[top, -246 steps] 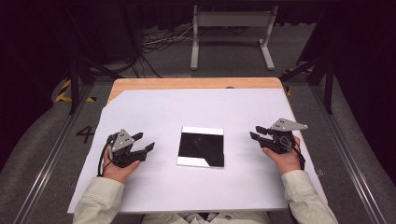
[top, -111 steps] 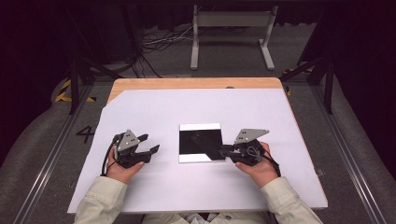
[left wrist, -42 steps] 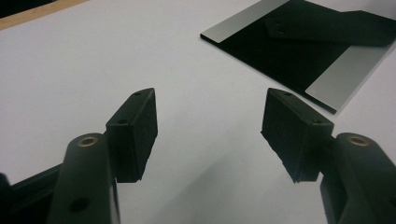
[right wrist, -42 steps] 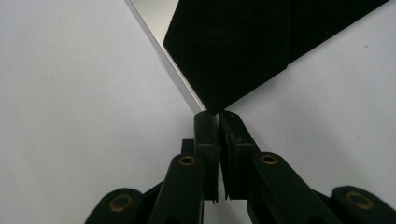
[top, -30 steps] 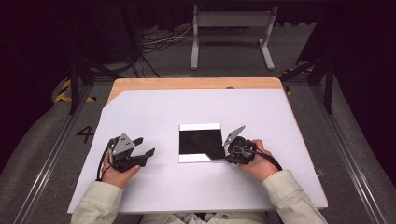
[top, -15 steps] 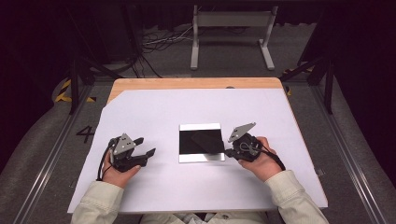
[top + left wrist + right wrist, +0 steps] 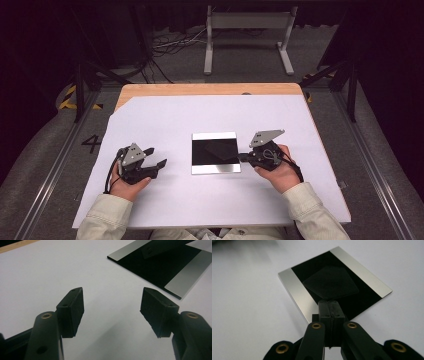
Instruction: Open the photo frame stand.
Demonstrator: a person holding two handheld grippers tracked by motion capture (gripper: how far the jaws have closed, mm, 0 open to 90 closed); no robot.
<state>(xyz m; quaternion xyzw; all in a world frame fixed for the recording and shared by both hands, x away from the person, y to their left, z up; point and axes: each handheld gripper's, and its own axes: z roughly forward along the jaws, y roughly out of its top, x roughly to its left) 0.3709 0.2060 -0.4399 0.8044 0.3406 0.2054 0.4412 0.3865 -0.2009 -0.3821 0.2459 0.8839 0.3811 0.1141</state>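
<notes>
A square plate (image 7: 216, 152) with a glossy black middle and two silver bands lies flat at the centre of the white-covered table. My right gripper (image 7: 241, 157) is shut, with its tips at the plate's right edge; in the right gripper view the closed jaws (image 7: 329, 303) meet over the black edge of the plate (image 7: 297, 287) with nothing visible between them. A faint grey shape on the black gloss looks like a reflection. My left gripper (image 7: 156, 156) rests open on the table left of the plate; in its own view the gripper (image 7: 112, 298) is wide open with the plate (image 7: 182, 275) ahead to the right.
A white sheet (image 7: 165, 120) covers the table, and a strip of wood (image 7: 200, 89) shows along the far edge. Beyond the table, a grey metal stand (image 7: 247, 20) and cables (image 7: 170, 47) sit on the floor. Both forearms wear pale sleeves.
The right gripper has shifted slightly right along the plate's edge and rolled, so its grey top plate faces up more. The left gripper and the plate have not moved.
</notes>
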